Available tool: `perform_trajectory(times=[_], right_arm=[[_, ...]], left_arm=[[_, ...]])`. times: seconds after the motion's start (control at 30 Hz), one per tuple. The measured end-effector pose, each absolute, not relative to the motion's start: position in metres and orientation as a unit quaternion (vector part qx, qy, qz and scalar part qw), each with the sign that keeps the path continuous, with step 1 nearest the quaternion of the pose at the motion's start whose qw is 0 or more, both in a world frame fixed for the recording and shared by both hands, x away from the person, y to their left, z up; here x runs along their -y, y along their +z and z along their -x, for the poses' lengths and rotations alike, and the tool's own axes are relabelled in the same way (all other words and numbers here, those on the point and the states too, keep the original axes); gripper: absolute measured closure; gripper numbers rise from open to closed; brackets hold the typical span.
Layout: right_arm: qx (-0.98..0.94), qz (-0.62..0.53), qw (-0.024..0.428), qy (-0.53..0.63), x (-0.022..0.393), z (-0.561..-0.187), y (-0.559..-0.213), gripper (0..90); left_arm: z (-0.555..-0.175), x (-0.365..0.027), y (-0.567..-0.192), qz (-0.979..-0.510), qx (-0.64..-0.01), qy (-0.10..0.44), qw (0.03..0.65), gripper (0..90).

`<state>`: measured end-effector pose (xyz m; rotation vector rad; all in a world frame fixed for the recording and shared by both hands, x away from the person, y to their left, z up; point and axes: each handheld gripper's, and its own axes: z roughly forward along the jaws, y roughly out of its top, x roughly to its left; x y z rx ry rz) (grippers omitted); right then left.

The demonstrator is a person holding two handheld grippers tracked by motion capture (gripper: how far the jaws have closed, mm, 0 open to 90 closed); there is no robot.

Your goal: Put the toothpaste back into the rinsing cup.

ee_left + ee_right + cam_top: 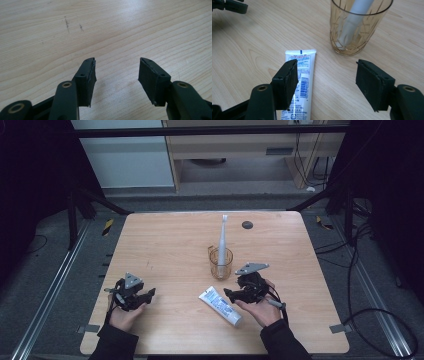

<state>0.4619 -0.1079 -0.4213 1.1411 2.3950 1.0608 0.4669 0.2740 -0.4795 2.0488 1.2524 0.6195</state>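
- Seen from the high view, a pale wooden table [165, 245] fills the middle of the frame; a person's forearms enter from the bottom edge, each hand holding a black two-jaw gripper.
- The right gripper [231, 295], lower centre-right, has its jaws spread wide and grasps nothing; in the right gripper view its jaws [325, 82] straddle the flat end of a white toothpaste tube [300, 75], the left jaw over the tube, the right jaw over bare wood.
- The toothpaste tube [220, 306] lies flat at lower centre of the high view, running diagonally, its capped end toward the lower right.
- The left gripper [149, 294], lower left, is also released and empty; in the left gripper view its jaws [117, 75] are parted above bare wood.
- Just above the tube stands an amber glass tumbler [221, 264] with a white electric toothbrush [222, 237] upright inside; the glass [357, 30] sits at the upper right of the right gripper view, near the jaws.
- Likely risks: closing off-centre could pinch only the tube's edge so it slips or squirts; swinging the right jaw outward could knock the tumbler and topple the tall toothbrush.
- A small dark disc [247, 224] sits near the table's far edge, well apart from the work.
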Motion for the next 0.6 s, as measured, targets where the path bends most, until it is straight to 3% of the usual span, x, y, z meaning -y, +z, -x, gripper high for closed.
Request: perform_trajectory(times=[0.6], right_arm=[[-0.848,-0.384,0.112,0.348,0.081,-0.462,-0.44,34.8]], left_arm=[[-0.467,-0.273,-0.48,-0.784,-0.476,0.234,0.322,47.7]])
